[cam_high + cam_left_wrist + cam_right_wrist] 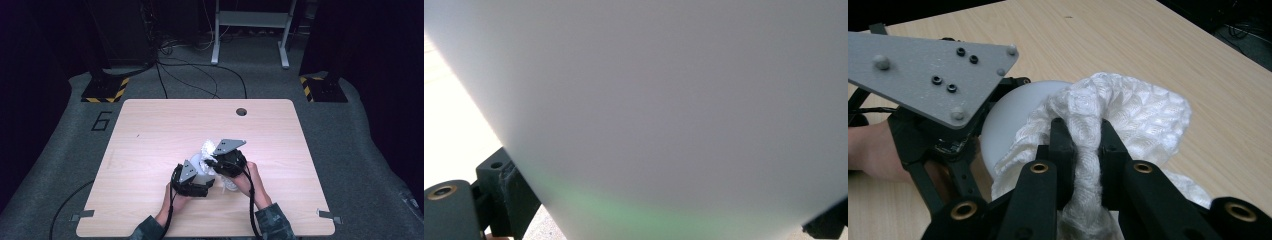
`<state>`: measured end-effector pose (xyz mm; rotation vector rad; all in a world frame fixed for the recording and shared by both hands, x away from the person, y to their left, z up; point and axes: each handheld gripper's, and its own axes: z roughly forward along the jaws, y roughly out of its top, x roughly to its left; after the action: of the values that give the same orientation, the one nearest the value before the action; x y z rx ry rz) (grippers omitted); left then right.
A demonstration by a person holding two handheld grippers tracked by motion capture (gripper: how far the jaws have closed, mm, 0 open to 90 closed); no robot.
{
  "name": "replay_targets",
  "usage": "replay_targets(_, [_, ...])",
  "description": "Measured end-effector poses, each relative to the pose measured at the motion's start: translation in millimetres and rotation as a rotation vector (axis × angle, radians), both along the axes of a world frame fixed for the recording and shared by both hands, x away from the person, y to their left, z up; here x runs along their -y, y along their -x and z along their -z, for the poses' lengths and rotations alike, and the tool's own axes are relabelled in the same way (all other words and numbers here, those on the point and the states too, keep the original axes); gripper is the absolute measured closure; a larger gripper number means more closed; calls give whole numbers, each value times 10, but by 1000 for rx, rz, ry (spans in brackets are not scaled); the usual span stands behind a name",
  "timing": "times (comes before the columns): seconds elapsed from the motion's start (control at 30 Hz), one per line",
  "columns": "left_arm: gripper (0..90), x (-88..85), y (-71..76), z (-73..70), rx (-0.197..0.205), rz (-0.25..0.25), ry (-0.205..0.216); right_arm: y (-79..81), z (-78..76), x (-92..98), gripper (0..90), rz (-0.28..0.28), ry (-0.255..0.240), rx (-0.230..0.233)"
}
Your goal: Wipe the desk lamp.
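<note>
A smooth white round vessel (200, 169) stands near the front middle of the wooden table (150, 130). My left gripper (199, 176) is shut on it; in the left gripper view its pale wall (664, 110) sits between the two black fingers (506, 195), which stand wide apart at its sides. My right gripper (1083, 132) is shut on a white waffle-textured cloth (1133, 105). The bunched cloth (208, 148) rests against the top of the vessel (1008, 120). In the high view the right gripper (216, 161) sits just right of the left one.
The left gripper's grey plate (933, 70) lies close to the right gripper's jaws. A round hole (241, 111) sits near the table's far edge. Beyond the table are cables, two striped stand bases (105, 90) (322, 89) and a white frame (250, 20).
</note>
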<state>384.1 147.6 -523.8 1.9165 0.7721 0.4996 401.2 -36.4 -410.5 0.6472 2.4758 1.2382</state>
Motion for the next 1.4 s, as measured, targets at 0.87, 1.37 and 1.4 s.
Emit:
replay_targets(0.87, [73,-3,0,-6,-9,8,-6,-209,-19,-290,817,21,46,33])
replay_targets(1.37, [73,-7,-9,-7,1,9,-12,-67,0,-275,819,-48,23,-1])
replay_targets(1.4, [73,-8,-9,-8,1,10,-13,-55,4,-263,818,-50,18,-3])
